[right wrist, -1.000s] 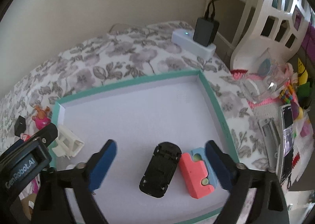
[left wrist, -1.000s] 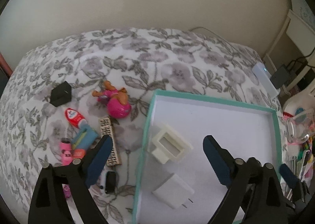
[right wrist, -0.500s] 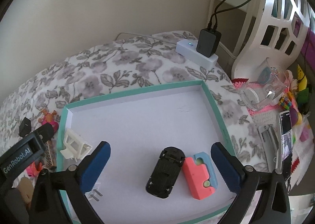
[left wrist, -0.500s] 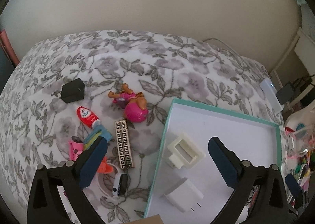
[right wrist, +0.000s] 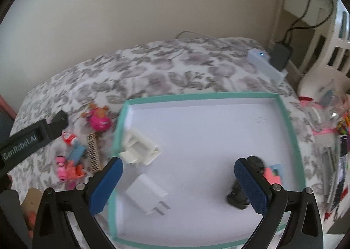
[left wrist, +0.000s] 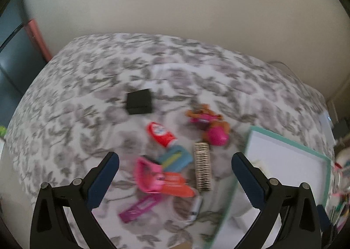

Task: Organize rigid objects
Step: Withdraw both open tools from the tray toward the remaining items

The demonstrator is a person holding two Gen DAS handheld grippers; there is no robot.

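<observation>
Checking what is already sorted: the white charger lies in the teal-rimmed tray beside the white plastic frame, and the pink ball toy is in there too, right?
Not quite. The pink ball toy lies outside the tray, on the floral cloth, as the right wrist view shows. The white charger is in the tray beside the white plastic frame.

Black item point(right wrist: 238, 192) in tray half hidden behind right tool's finger point(right wrist: 251, 187)

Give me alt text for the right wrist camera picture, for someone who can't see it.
The open right gripper hovers empty above a shallow teal-rimmed white tray on a grey floral bedspread. The tray holds a cream plastic frame, a white plug adapter, a black toy car and a coral-and-blue block; small colourful toys lie left of it.
</observation>
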